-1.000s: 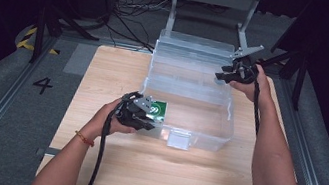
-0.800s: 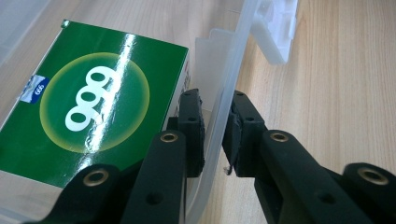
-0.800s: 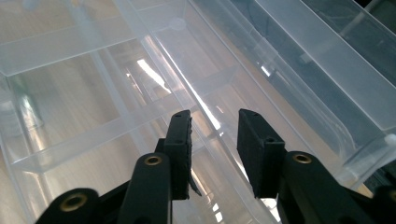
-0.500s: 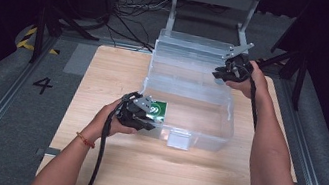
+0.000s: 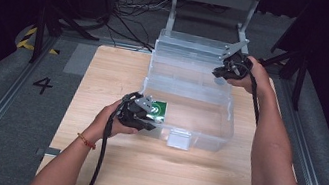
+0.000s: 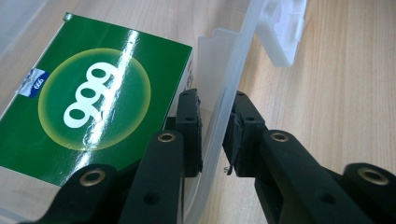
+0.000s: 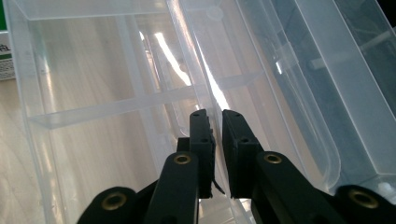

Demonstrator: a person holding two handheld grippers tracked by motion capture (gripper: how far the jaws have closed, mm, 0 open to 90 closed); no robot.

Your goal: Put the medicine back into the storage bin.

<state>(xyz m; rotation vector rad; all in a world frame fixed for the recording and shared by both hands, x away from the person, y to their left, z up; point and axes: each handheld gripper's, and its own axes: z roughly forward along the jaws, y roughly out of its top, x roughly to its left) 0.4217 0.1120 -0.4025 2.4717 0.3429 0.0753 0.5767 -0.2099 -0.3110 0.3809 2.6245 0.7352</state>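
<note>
On the pale wooden table [image 5: 104, 77], both grippers seemingly pinch the clear box's [image 5: 198, 123] walls, dark room around.

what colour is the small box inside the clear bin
Green, with a paler round patch and white "999" on top; the small box shows best in the left gripper view.

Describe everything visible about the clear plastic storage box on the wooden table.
The clear plastic storage box is rectangular, see-through and open-topped, standing upright on the light wooden table. A divided clear tray sits across its upper part, and a pale latch tab hangs on its near wall. A green carton lies flat inside its near left corner. The left gripper straddles the near wall, one jaw inside, one outside. The right gripper, whose jaws have just been closing, pinches a thin wall at the far right.
</note>
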